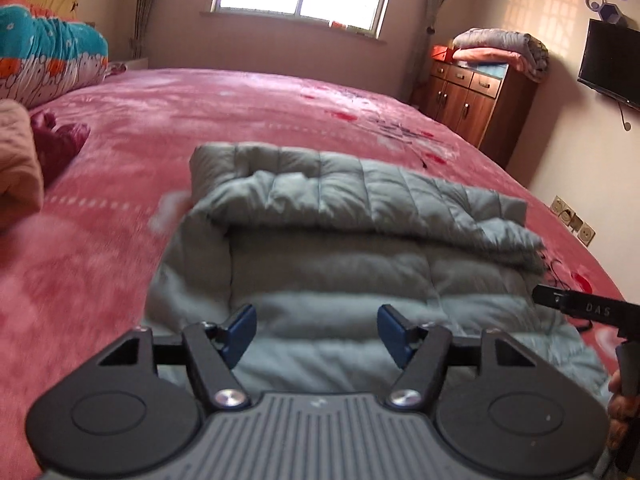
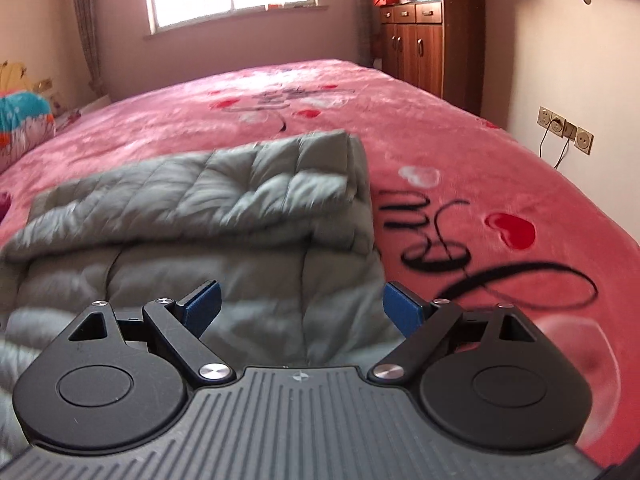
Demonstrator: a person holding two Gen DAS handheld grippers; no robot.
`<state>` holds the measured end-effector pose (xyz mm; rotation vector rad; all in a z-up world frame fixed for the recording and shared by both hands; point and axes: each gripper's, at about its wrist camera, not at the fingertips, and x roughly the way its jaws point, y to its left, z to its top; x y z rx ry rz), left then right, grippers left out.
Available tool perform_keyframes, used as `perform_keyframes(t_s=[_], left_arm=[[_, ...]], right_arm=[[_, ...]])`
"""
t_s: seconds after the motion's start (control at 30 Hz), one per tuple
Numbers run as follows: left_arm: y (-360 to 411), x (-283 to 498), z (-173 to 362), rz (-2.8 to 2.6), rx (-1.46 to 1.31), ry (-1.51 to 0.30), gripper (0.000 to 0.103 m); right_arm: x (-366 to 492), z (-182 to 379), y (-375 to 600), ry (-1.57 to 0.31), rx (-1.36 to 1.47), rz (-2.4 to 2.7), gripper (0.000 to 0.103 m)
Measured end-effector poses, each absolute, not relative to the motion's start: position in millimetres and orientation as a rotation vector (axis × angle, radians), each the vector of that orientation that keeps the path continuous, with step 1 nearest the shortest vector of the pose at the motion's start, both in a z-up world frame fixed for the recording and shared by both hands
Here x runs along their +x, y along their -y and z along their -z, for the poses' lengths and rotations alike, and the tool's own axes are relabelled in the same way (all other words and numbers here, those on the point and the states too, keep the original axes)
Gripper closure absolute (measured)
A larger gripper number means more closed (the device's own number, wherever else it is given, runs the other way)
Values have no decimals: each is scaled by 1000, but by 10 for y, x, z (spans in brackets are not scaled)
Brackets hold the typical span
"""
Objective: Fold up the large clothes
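A grey-green quilted down jacket [image 1: 352,232] lies on the pink bed, its far part folded back over the near part in a thick roll. It also shows in the right wrist view [image 2: 208,216]. My left gripper [image 1: 316,330] is open and empty, hovering above the jacket's near-left part. My right gripper [image 2: 300,308] is open and empty above the jacket's near-right edge. The right gripper's black body [image 1: 580,306] shows at the right edge of the left wrist view.
The pink blanket with hearts and black script [image 2: 460,208] covers the bed. Folded bedding [image 1: 44,56] and a peach quilt [image 1: 16,160] sit at the left. A wooden cabinet [image 1: 476,100], a wall TV [image 1: 612,64] and wall sockets [image 2: 564,130] stand to the right.
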<state>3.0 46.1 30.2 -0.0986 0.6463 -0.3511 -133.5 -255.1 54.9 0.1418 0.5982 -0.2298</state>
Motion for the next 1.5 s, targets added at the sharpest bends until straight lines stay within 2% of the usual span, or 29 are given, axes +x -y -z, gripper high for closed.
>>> perform_keyframes(t_s=[0.43,0.57,0.77,0.9,1.23,1.5], left_arm=[[-1121,-569,-270,254,-149,-682,35],[-1351,-657,-254,210,-184,-665,29],[-1591,-683,-139,203,-219,-685,29],[-1736,-651,-25,199,-291,-727,29],[-1735,-684,43,260,-296,-748,30],[-1648,-739,74,318,-246,-767,30]], right_arm=[[-2184,-553,2323,-647,10,255,0],[-2412,-627,2380,-639,64,264,0],[-2690,-725,2678,-659,120,343,0],[-2871,-706,2975,-697,256,321,0],[-2870,-506,3159,-831,394,229,0],[-2753,-373,3171,-866,435,154,0]])
